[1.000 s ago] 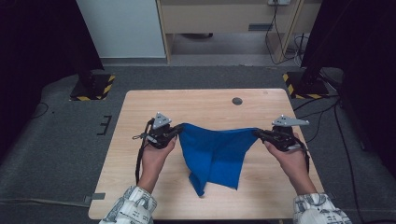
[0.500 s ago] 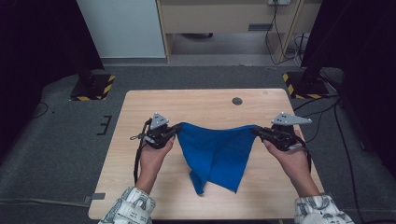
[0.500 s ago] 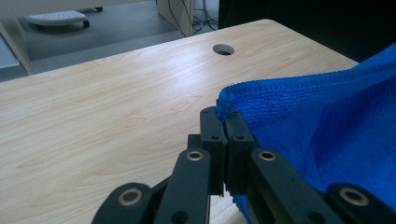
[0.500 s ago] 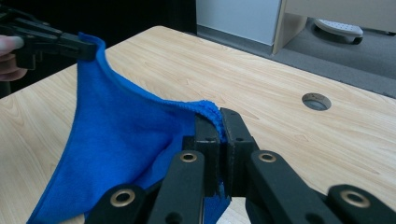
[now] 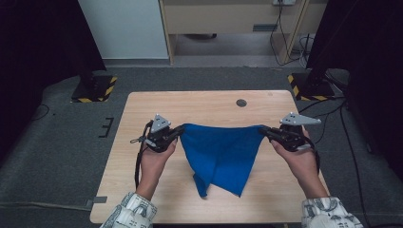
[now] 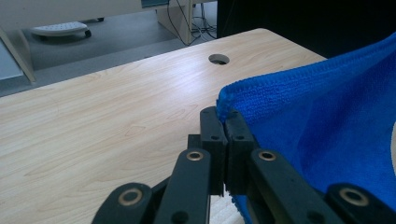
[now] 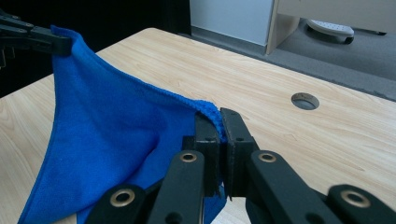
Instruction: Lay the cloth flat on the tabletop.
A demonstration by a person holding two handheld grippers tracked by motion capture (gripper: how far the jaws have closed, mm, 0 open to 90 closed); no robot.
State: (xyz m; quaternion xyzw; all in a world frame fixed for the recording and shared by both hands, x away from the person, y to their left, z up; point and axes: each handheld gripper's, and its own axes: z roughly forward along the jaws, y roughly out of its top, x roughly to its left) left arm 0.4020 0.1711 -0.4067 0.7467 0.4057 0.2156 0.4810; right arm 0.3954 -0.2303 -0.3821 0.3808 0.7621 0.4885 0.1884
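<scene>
A blue cloth (image 5: 221, 154) is stretched by two corners above the wooden table (image 5: 204, 102), its lower part hanging to a point near the front edge. My left gripper (image 5: 179, 130) is shut on the cloth's left corner; in the left gripper view the jaws pinch the blue cloth (image 6: 322, 121) at its hem, my left gripper (image 6: 223, 116) pressed tight. My right gripper (image 5: 263, 130) is shut on the right corner; in the right gripper view the blue cloth (image 7: 107, 135) runs from my right gripper (image 7: 218, 119) to the other gripper at top left.
A round cable hole (image 5: 241, 102) sits in the table near its far right part. Grey floor surrounds the table, with black stands on yellow-striped bases (image 5: 95, 90) at both far corners and a cabinet behind.
</scene>
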